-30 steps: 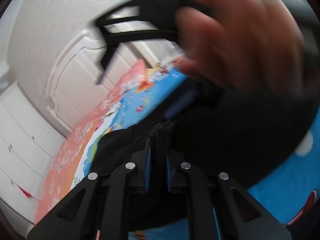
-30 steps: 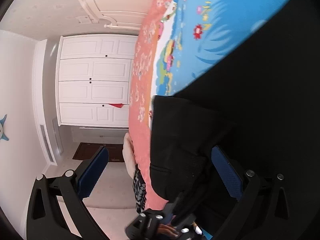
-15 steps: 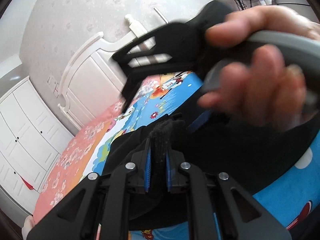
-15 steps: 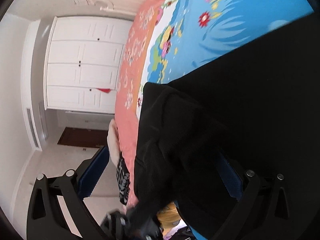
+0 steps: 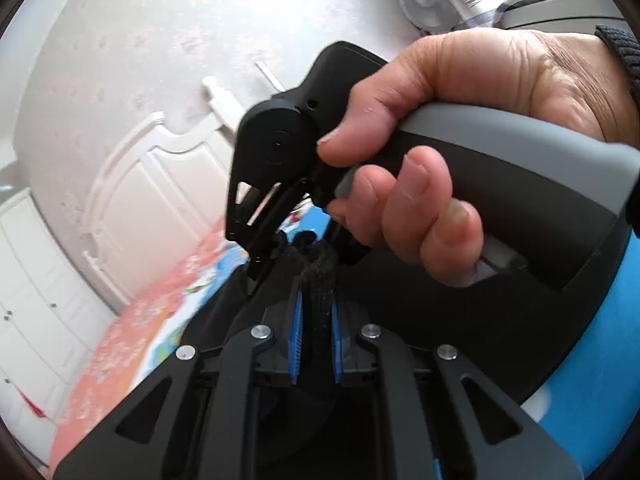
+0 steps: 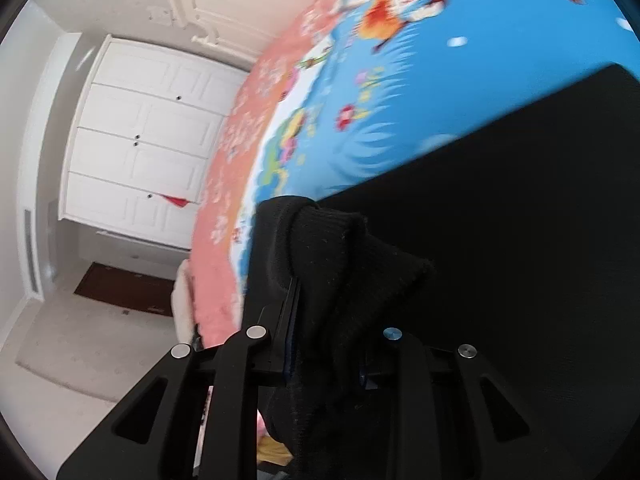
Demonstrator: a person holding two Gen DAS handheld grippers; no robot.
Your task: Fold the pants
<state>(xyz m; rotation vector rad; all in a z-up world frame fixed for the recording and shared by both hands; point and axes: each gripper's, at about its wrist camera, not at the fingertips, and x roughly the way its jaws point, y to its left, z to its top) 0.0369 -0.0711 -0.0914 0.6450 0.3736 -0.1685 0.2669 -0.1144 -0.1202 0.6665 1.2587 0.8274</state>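
Left wrist: left claw [image 5: 316, 312] clamped on pants [image 5: 320, 276] hem, lifted over the bed [image 5: 132, 332].
Right wrist: right claw [image 6: 328, 344] just closed on cuff by bed's edge. Bunched grip, a layer could slip.

Black pants [image 5: 316, 280] between hand-held gripper [image 5: 316, 312] pads [image 5: 297, 320]

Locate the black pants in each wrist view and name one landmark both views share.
Left wrist: black pants at lower centre, ribbed edge pinched in the left claw.
Right wrist: pants fill the right and lower centre, a fold clamped in the right claw.
Shared landmark: the cartoon bedsheet.
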